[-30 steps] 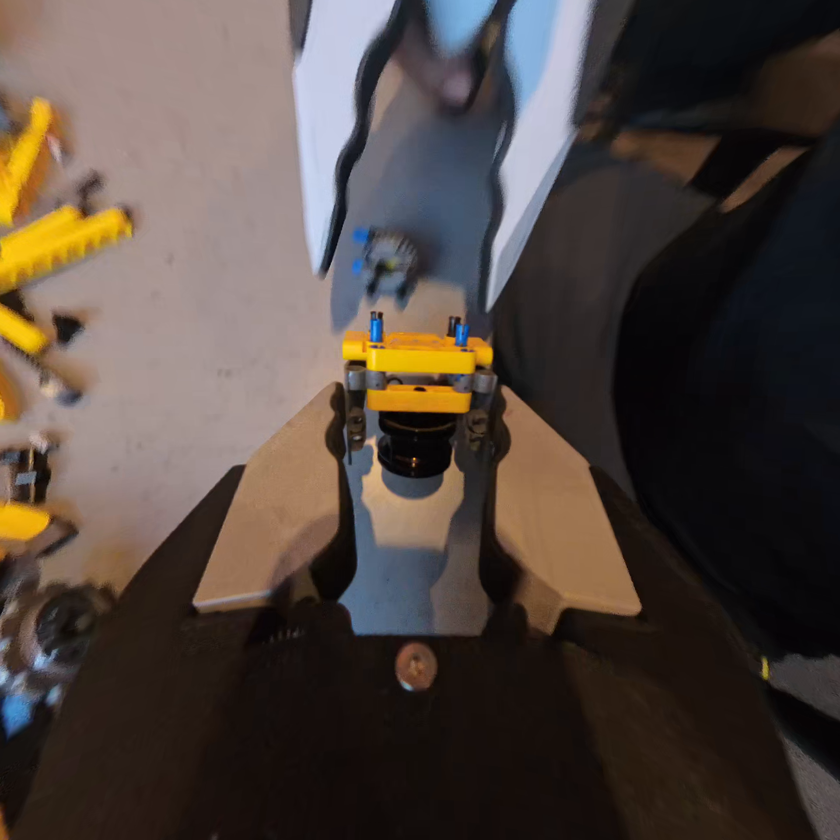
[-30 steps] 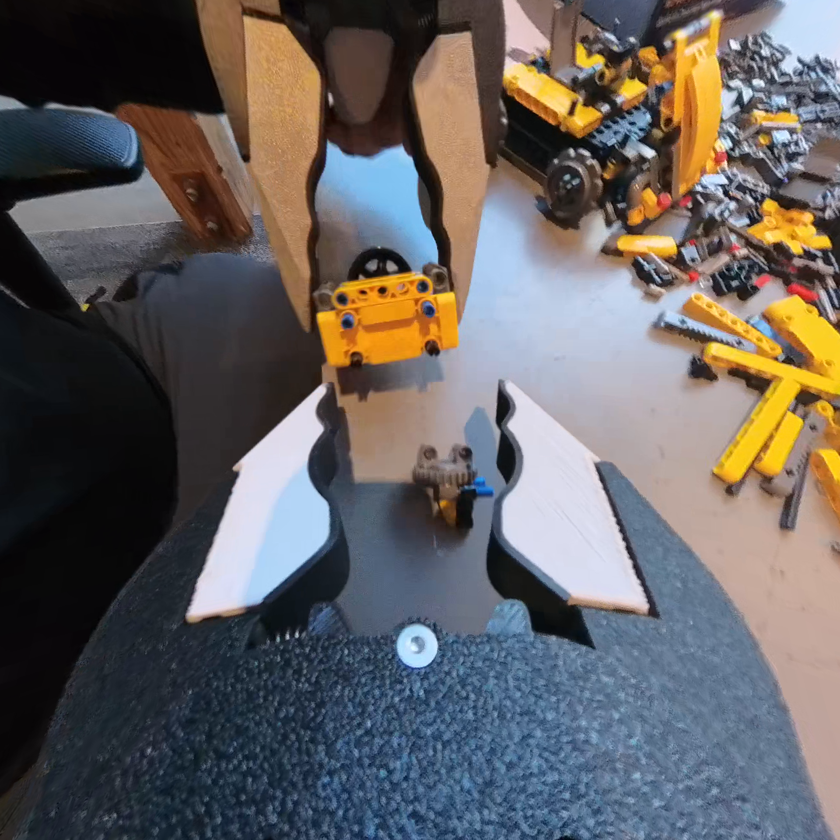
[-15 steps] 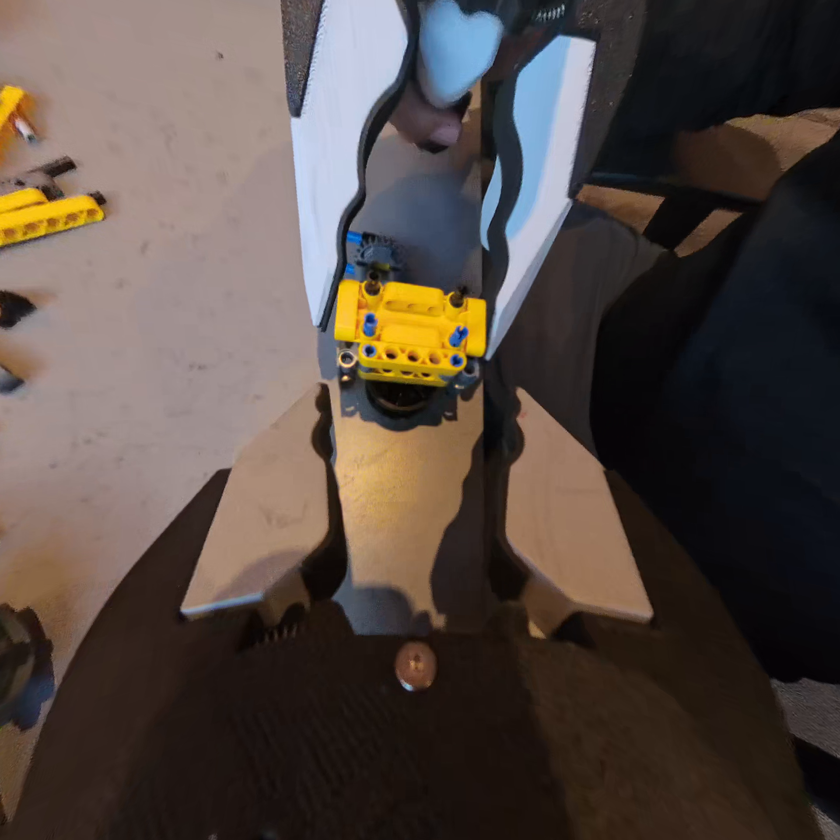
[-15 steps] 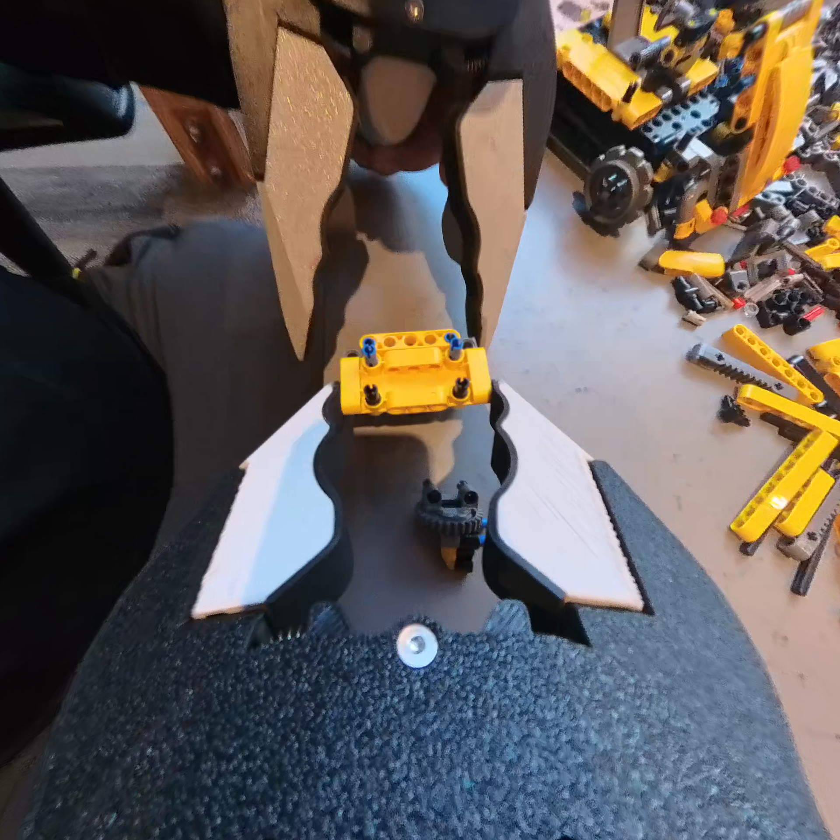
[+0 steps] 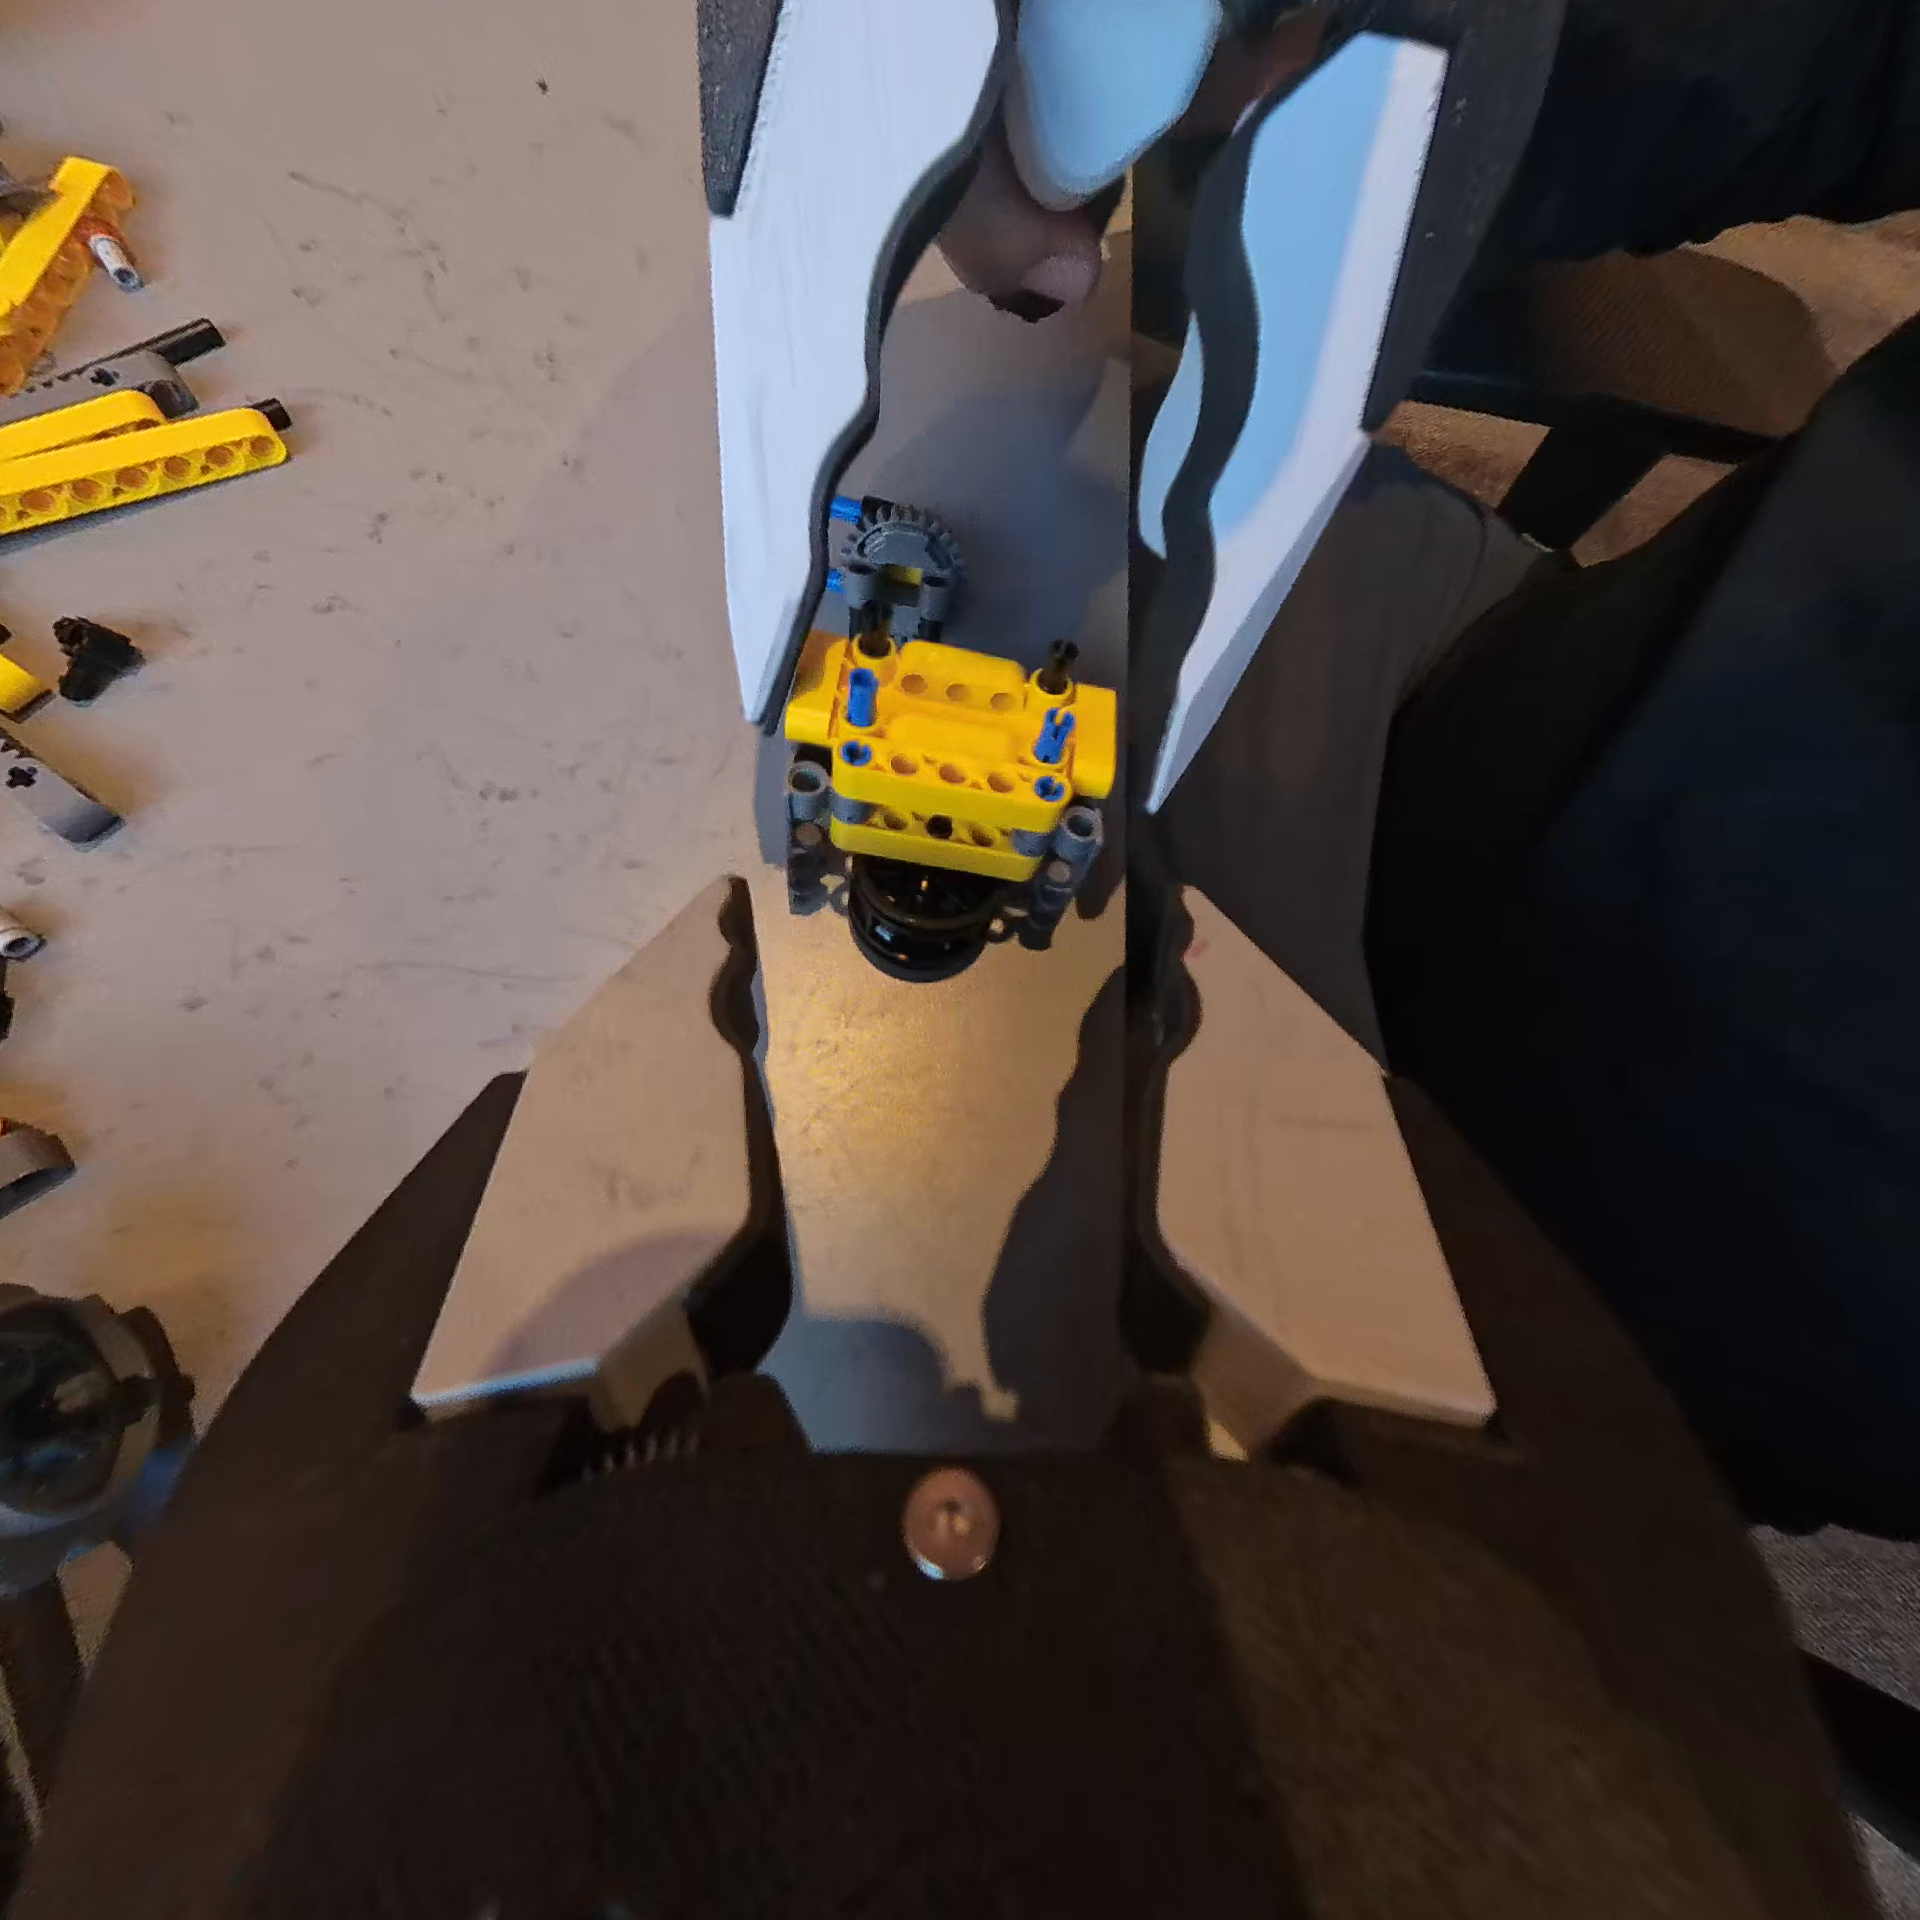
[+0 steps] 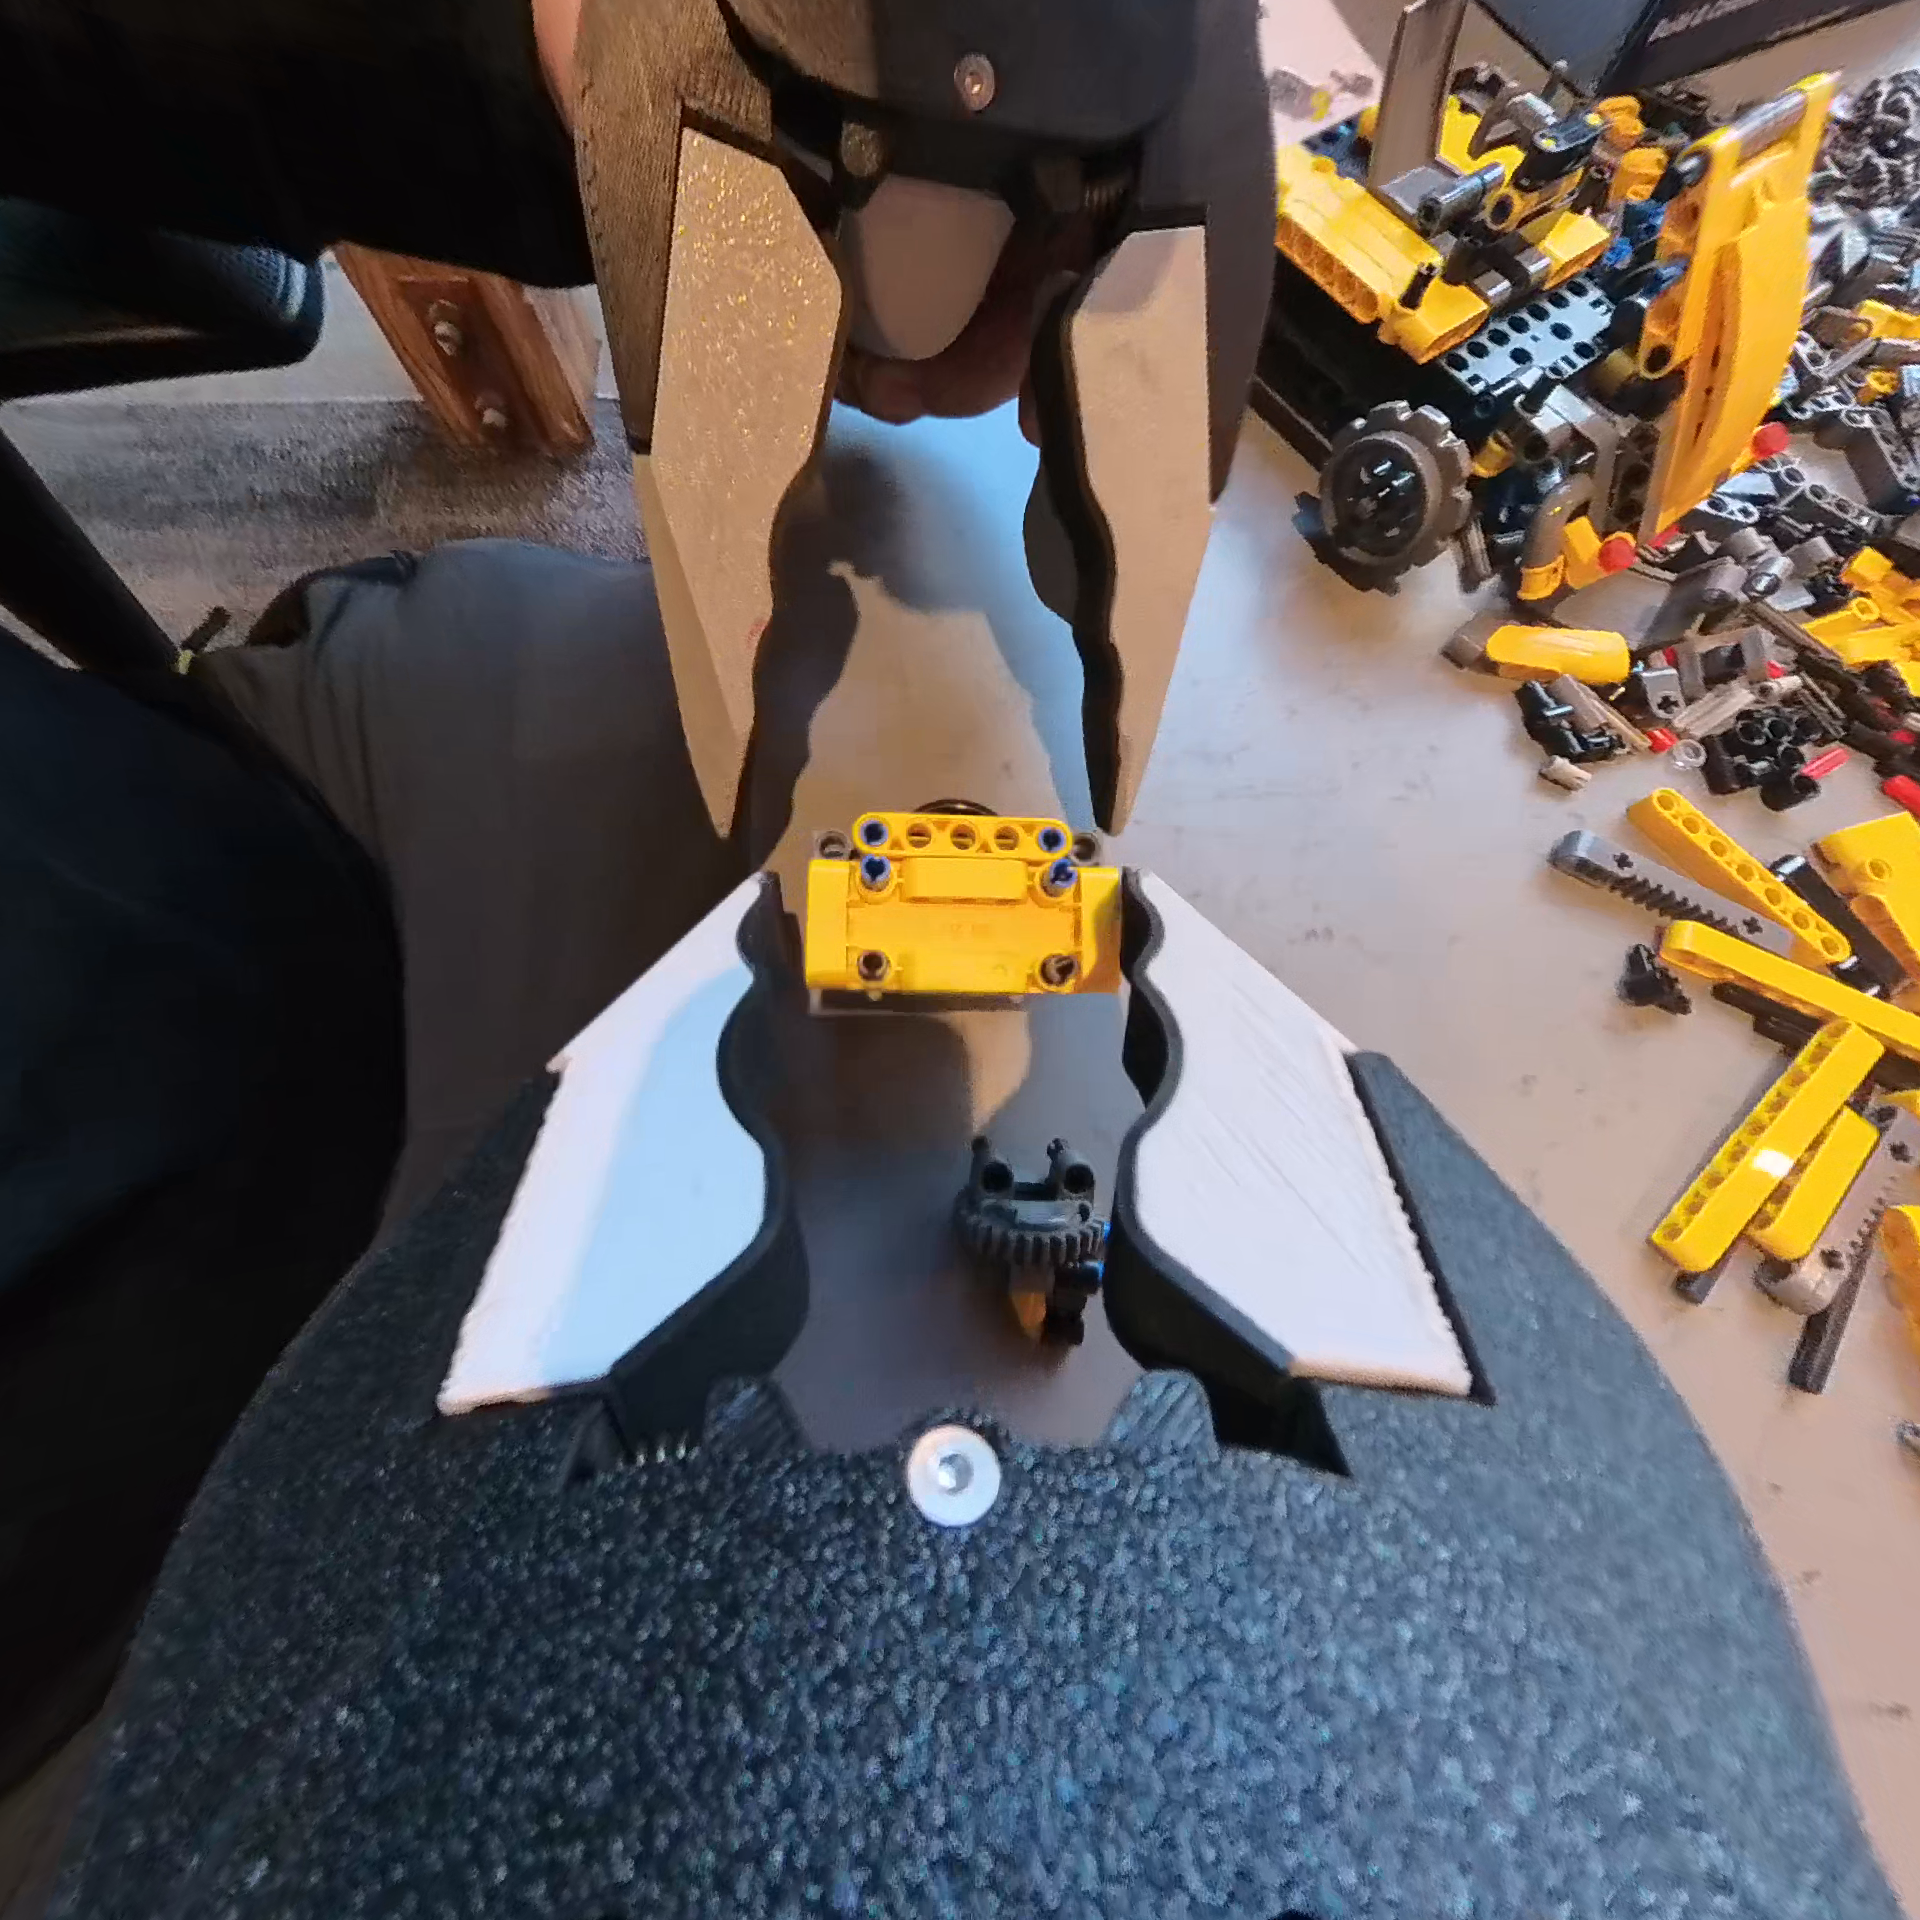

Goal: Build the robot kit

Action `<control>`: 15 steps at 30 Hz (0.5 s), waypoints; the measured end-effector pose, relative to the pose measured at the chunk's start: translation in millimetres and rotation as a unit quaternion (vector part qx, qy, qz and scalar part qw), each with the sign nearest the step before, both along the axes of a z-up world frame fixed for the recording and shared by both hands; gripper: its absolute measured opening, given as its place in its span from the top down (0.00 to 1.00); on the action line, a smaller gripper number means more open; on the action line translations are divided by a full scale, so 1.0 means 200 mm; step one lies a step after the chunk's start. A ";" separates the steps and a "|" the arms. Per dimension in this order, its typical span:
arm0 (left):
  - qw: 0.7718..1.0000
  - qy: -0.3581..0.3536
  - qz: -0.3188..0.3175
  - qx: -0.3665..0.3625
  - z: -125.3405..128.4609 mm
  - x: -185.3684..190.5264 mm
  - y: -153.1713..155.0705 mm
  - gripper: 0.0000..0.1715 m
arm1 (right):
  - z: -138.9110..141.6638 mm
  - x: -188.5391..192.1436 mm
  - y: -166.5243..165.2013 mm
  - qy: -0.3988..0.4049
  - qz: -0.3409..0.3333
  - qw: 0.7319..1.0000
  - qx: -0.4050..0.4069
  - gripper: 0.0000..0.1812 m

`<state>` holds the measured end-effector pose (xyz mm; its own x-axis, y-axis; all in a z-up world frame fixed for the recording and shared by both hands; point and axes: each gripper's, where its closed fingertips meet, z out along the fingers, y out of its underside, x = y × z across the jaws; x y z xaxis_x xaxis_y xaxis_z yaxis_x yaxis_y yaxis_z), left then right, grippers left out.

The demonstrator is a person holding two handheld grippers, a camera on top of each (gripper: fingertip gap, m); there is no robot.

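Yellow block assembly (image 6: 961, 935) was let go by left gripper (image 5: 951, 935), now wide and just behind it. Block sits on table (image 5: 416, 727), straddled by wide right gripper (image 6: 951, 894); gear piece (image 6: 1029, 1226) beside one finger.

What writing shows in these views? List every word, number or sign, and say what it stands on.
Dark box, top right edge of the right wrist view: pale lettering, cut off by the frame; wording not given here.
Yellow block: faint raised marks on its face, too small to read.
Left wrist view: no writing to be seen.
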<state>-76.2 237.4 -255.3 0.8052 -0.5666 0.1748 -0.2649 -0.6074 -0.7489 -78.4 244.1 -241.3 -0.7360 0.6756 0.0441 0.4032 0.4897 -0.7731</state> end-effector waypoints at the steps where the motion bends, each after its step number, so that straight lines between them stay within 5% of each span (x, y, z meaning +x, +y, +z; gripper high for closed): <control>1: 1.000 -0.001 0.001 0.002 0.00 0.00 0.00 0.55 | 0.01 0.00 0.00 0.000 -0.001 1.000 -0.006 0.65; 7: 1.000 0.003 0.004 -0.003 -0.01 -0.01 -0.01 0.55 | 0.00 0.04 0.05 -0.003 -0.014 1.000 -0.003 0.62; 15: 0.999 0.003 0.033 0.015 0.05 -0.07 -0.07 0.56 | -0.04 0.18 0.32 -0.021 -0.067 0.997 0.040 0.67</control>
<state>-89.4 223.8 -246.2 0.8420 -0.5171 0.1538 -0.2298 -0.6017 -0.7650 -41.7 307.4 -250.2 -0.6418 0.7635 0.0717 0.5008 0.4881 -0.7149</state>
